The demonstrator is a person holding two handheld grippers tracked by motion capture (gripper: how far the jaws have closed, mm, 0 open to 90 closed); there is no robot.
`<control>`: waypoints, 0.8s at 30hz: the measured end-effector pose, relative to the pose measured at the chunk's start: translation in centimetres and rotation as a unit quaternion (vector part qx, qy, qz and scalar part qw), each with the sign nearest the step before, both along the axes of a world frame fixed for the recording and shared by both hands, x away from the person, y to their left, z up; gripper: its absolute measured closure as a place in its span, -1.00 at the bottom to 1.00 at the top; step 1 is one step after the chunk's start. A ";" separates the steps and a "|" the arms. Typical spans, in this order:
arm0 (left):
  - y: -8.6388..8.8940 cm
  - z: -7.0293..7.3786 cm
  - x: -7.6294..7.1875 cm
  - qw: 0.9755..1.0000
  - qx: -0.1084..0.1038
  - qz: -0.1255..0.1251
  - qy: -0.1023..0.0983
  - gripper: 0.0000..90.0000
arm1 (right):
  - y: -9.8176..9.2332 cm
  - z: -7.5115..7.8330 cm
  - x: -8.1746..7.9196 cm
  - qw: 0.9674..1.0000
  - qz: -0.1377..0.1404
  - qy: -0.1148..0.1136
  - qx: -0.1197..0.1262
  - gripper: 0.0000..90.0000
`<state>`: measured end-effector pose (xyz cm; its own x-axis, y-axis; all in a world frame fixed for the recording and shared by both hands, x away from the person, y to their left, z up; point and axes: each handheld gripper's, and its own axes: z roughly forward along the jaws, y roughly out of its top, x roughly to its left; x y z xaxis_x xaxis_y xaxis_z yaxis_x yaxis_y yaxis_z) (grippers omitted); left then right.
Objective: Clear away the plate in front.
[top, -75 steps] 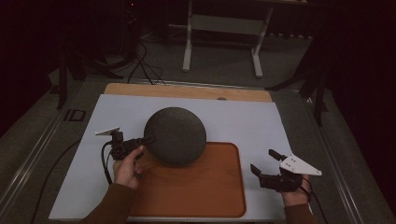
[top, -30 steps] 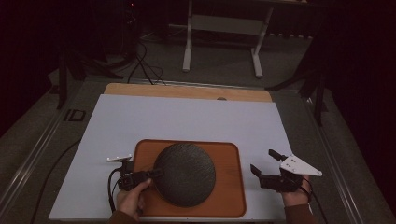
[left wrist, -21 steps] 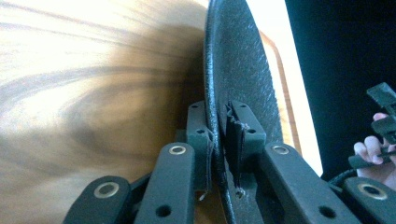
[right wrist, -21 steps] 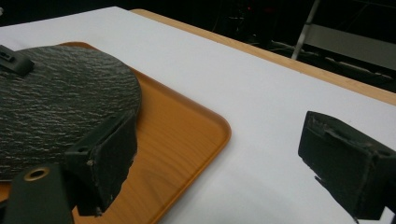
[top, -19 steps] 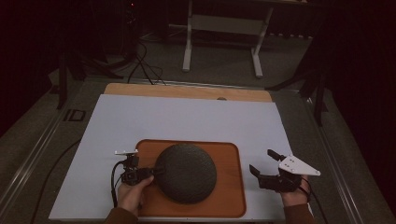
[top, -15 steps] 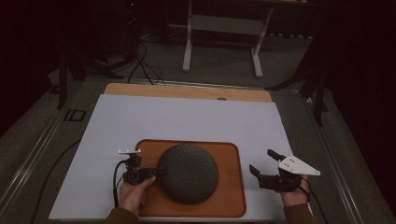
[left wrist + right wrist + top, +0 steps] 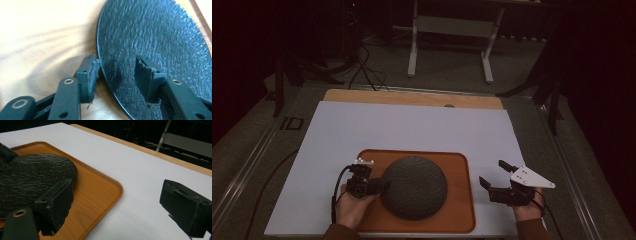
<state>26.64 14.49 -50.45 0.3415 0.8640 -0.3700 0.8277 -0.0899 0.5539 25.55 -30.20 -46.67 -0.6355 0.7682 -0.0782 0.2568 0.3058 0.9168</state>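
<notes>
Bench [image 7: 412, 125] with a pale white top and a wooden strip along its far edge, seen from above in a dim room. An orange-brown wooden tray [image 7: 459, 200] with rounded corners lies on the near middle of the bench. On the tray rests a dark, round, textured dish [image 7: 414, 187], turned upside down so its domed back faces up; it sits toward the tray's left half, with its left rim over the tray's left edge.

The left tongs [image 7: 379, 187], held in a hand [image 7: 352, 210] that enters from the bottom left, point rightward at the dish's left rim. In the left gripper view the left tongs [image 7: 117, 72] stand parted, one jaw below the rim over the tray's wood and the other above the dish's pebbled surface [image 7: 160, 40], with the rim between them and a visible gap on the upper side; they are released, not pinching the dish.

The right tongs [image 7: 493, 174] hover over the bare bench just right of the tray, held by the other hand [image 7: 527, 207], with a grey three-cornered plate on top. In the right gripper view the right tongs [image 7: 117, 205] gape wide with nothing between the jaws; the tray's corner [image 7: 110, 187] and the dish [image 7: 32, 180] lie to their left.

A metal stand [image 7: 452, 30] and cables [image 7: 367, 70] sit on the floor beyond the bench.
</notes>
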 end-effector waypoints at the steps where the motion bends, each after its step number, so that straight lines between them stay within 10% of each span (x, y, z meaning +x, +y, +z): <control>1: 0.2 0.2 0.0 1.000 0.002 -0.002 -0.009 0.14 | 0.0 0.0 0.0 1.000 0.000 0.000 0.000 -0.75; 8: 1.2 1.8 -0.3 0.997 0.027 -0.012 -0.075 0.08 | 0.0 0.0 0.0 1.000 0.002 0.000 -0.001 -0.75; 14: 1.2 3.2 -0.7 0.987 0.074 -0.022 -0.141 0.01 | -0.1 0.0 0.1 1.000 0.001 0.001 0.000 -0.75; 24: 3.3 5.4 -1.6 0.972 0.078 -0.025 -0.221 -0.21 | -0.7 0.0 0.2 1.000 -0.009 0.002 0.006 -0.71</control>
